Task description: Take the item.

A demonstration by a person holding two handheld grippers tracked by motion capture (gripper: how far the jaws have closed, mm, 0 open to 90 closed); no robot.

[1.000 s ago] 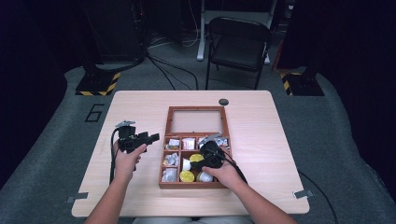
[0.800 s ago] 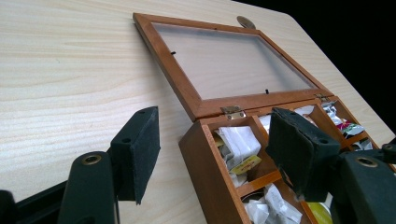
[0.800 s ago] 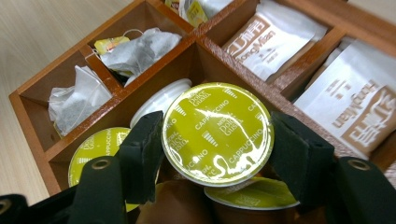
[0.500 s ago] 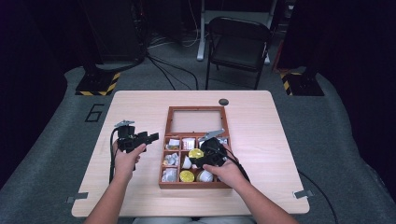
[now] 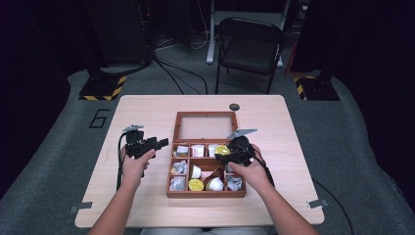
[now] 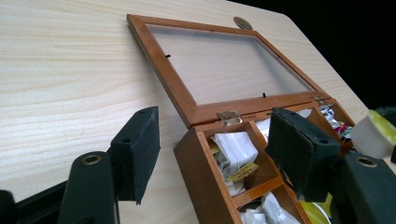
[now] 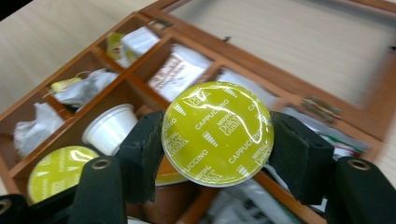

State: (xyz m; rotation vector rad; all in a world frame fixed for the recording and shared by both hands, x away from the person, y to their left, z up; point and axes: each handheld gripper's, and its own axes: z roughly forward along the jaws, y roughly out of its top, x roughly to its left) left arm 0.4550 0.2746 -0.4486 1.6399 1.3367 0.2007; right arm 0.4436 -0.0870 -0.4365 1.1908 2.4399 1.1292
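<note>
Right gripper (image 5: 224,154) lifts since earlier frame, clamped on yellow-green foil-lidded coffee capsule (image 7: 217,133) above compartmented wooden box (image 5: 205,193); extraction done, placing remains. Left gripper (image 5: 159,143) hovers over surface (image 5: 147,205), parted, empty.

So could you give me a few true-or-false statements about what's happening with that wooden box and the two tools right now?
1. The right tool grips a coffee capsule with a yellow-green lid between its pads. True.
2. The wooden box has its lid shut. False: the glass-paned lid lies folded back, open, on the table.
3. The left tool holds a tea bag. False: its jaws stand apart with nothing between them, beside the box's left side.
4. Another capsule with a yellow lid sits in a front compartment of the box. True.
5. The held capsule's lid reads "Espresso". False: it reads "Cappuccino".
</note>
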